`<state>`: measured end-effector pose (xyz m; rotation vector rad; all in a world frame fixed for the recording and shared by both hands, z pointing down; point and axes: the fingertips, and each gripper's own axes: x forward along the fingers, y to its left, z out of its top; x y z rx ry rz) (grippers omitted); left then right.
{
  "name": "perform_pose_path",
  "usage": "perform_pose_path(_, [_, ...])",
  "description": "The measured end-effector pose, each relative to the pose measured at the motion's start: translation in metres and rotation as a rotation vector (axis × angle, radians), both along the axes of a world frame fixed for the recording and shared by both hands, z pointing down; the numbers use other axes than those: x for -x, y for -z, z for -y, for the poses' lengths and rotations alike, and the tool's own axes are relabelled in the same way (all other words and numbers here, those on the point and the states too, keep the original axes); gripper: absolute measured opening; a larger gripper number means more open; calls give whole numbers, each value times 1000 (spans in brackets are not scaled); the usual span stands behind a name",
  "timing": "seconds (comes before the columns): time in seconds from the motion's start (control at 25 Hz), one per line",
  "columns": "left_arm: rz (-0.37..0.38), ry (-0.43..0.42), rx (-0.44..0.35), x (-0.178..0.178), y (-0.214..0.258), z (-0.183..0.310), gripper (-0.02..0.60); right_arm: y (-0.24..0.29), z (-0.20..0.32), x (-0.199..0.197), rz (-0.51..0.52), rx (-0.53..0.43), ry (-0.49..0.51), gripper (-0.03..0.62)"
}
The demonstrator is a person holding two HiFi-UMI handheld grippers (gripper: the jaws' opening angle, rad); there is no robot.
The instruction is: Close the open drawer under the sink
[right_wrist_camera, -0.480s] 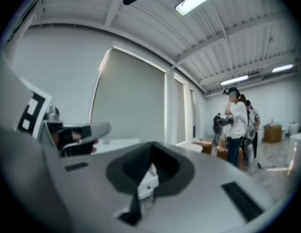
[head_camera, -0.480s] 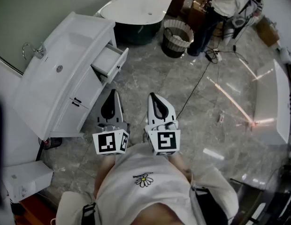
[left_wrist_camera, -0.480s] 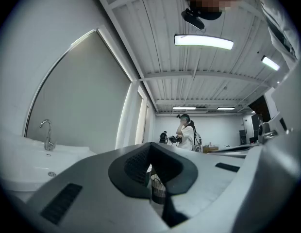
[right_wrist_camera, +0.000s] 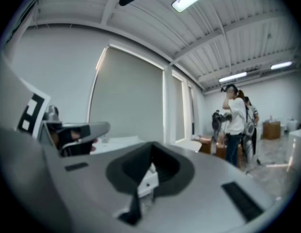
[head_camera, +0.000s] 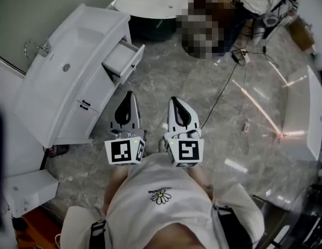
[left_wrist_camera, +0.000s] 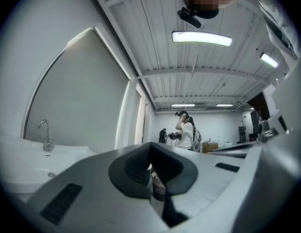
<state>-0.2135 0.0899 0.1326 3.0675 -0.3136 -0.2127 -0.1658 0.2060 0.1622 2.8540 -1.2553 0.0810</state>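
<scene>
At eleven o'clock from the grippers, the drawer [head_camera: 123,60] stood open under the sink [head_camera: 57,82], well apart from both. Left gripper [head_camera: 130,98] and right gripper [head_camera: 175,102] were closed and empty. Approach seemed the step in hand. Next, a closed tip would need to meet the drawer front and push toward ten o'clock.

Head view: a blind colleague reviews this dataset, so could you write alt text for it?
A white sink cabinet at the left has one drawer pulled open, and nothing touches it. Short of it, a person in a white shirt holds the left tongs and right tongs side by side, both shut and empty, over grey marble floor.
</scene>
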Motion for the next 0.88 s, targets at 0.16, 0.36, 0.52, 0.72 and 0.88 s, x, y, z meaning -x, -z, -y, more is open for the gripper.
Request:
perform_pose_path(0.16, [27,13,-17,-9,-5,0,21,1,-6,-9,10,-21,9,29])
perform_pose_path(0.36, [39,33,-15,-23,-10,-2,21,-6,-14,-23,-1,-1,8,29])
perform_pose_path(0.52, [53,46,-18,-38,-14,-9,21,-9,-28,-35,42,-42,23,29])
perform_pose_path(0.72, [56,78,23,-52,-19,-17,20,-24,-54,-64,94,-16,-10,29])
perform_pose_path(0.88, [67,112,24,-58,-25,-22,21,-33,-76,-79,111,-6,-28,29])
